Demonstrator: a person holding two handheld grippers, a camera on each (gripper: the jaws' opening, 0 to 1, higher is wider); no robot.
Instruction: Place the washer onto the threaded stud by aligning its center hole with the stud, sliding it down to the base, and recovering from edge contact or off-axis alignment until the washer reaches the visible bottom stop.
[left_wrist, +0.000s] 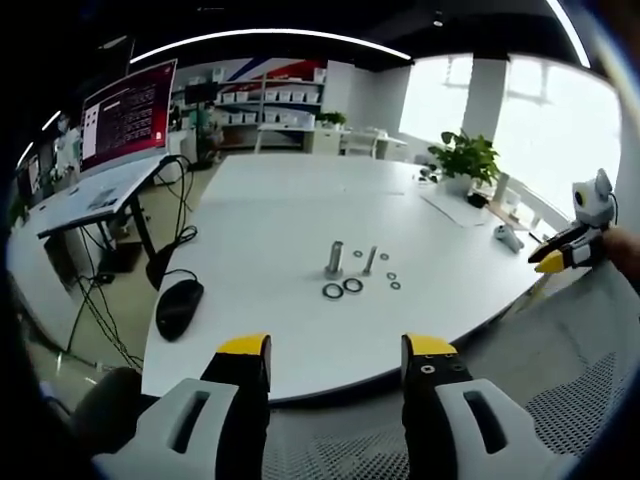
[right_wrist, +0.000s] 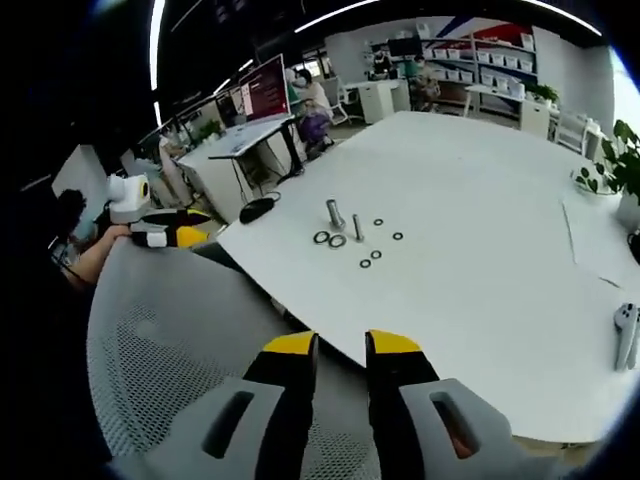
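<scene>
Yellow-tipped left tool (left_wrist: 335, 358) gapes empty; right tool (right_wrist: 339, 347) nearly closed, empty

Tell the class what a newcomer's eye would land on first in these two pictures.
First, the big white table with two upright metal studs near its middle, dark rings and small washers scattered beside them. Next, the yellow-tipped left gripper, open, below the table's near edge, and a black mouse at the table's left edge.
</scene>
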